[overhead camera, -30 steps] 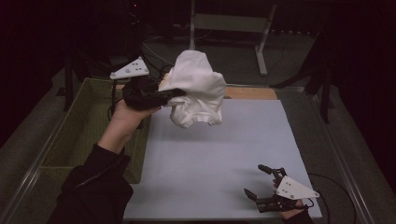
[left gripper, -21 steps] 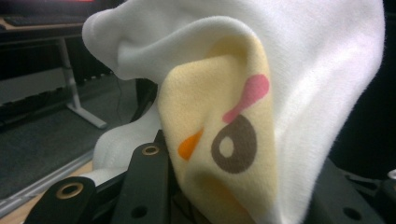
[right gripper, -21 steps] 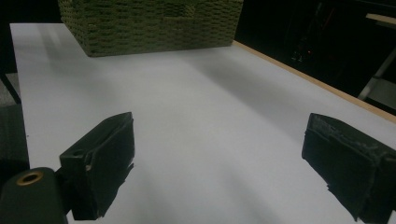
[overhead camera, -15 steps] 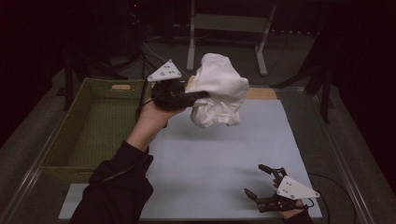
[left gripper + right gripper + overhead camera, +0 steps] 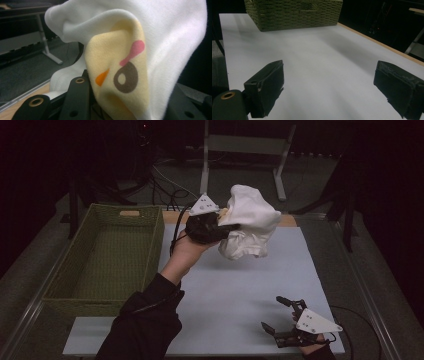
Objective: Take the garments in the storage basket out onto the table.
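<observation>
Cloth (image 5: 248, 226) hangs bunched from left tool (image 5: 220, 227), clamped.

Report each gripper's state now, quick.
Left gripper: shut on the white cloth, held up above the table.
Right gripper: open, holding nothing, low over the white board.

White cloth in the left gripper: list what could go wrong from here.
1. The left gripper pinches only a bunched fold of the white cloth, so the hanging bulk could slip free.
2. The cloth hangs above the white mat, not the green basket; a release here would probably miss the basket.
</observation>
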Available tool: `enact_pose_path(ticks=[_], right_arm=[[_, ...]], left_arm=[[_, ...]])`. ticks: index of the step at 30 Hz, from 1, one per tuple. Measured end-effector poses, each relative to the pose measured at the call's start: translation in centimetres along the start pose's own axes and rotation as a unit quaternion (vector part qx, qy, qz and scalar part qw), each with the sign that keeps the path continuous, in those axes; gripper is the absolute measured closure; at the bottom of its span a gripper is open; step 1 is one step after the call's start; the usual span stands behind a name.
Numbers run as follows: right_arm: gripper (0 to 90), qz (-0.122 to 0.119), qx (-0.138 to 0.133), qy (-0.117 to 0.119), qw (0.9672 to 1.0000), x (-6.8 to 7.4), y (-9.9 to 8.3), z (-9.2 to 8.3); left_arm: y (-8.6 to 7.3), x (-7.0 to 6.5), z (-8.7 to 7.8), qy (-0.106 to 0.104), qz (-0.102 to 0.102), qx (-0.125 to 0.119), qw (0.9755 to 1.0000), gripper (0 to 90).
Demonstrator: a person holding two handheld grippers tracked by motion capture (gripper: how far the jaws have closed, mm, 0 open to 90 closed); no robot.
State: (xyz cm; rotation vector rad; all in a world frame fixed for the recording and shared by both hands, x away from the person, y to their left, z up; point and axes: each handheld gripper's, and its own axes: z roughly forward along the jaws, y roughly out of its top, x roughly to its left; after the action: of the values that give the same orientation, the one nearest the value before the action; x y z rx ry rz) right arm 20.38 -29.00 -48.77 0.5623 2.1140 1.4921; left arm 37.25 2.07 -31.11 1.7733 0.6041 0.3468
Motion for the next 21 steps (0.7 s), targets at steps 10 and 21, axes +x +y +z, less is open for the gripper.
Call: enact_pose_path(ticks=[10,21], right_arm=[[9.5,0.001,-0.001,0.001,1.0,0.0,0.0,0.1],[9.6,0.002,-0.001,0.002,1.0,0.0,-0.1,0.0]], left_arm=[[-2.4,-0.5,3.4,0.011,0.02,0.061,0.9979,62.1],[-4.4,-0.8,6.8,-0.005,0.002,0.111,0.9938,33.5]])
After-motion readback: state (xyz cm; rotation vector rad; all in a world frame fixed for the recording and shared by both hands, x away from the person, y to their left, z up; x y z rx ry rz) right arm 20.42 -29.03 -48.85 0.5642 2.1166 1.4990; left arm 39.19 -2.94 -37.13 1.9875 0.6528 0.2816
